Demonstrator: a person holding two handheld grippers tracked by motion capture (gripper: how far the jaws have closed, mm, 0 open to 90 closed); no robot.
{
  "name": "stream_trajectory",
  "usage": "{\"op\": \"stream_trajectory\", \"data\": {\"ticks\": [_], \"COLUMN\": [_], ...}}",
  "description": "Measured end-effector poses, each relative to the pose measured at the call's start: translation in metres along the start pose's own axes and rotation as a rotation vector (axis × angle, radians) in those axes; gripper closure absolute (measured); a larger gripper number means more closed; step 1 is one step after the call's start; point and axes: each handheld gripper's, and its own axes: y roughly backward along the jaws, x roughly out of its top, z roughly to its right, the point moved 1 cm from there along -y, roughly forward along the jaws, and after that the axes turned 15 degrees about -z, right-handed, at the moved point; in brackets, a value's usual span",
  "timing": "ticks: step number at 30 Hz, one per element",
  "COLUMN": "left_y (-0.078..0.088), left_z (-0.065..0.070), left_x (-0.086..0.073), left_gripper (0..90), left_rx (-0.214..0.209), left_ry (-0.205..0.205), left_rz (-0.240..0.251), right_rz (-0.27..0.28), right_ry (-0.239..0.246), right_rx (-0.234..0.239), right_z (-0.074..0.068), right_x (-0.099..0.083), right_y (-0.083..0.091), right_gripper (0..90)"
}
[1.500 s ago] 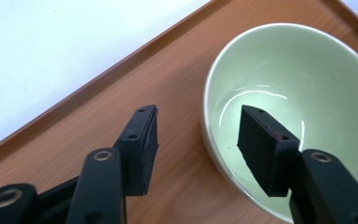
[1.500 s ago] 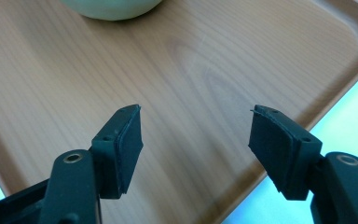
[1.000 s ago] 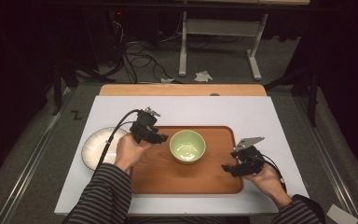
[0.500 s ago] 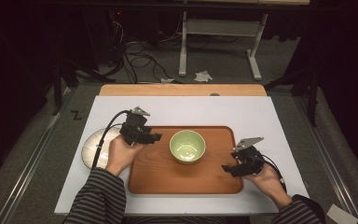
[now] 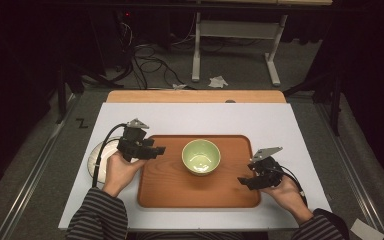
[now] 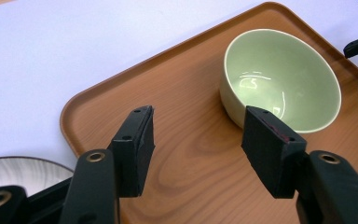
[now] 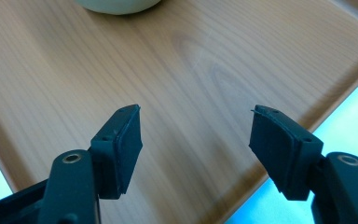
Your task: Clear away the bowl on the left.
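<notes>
Green bowl [image 5: 201, 157] mid-tray [image 5: 170, 192] — both tongs [image 5: 156, 150] [image 5: 244, 181] agape, apart.

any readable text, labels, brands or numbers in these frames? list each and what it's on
"Z": a black mark shaped like this letter on the grey floor left of the table, high view; it may be tape rather than lettering.
Nothing is printed on the green bowl, the wooden tray, the plate or either gripper's jaws.
Crumpled paper on the floor beyond the table: too small to tell.
</notes>
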Motion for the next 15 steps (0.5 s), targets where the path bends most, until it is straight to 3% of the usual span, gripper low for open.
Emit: {"op": "stream_trajectory", "data": {"ticks": [15], "left_y": [0.004], "left_z": [-0.003], "left_x": [-0.018], "left_gripper": [43.3], "left_rx": [-0.01], "left_ry": [0.023], "left_rz": [0.02], "right_rz": [-0.004], "right_ry": [-0.002], "right_rx": [0.001], "right_z": [0.0], "right_x": [0.0], "right_y": [0.0], "right_gripper": [35.6]}}
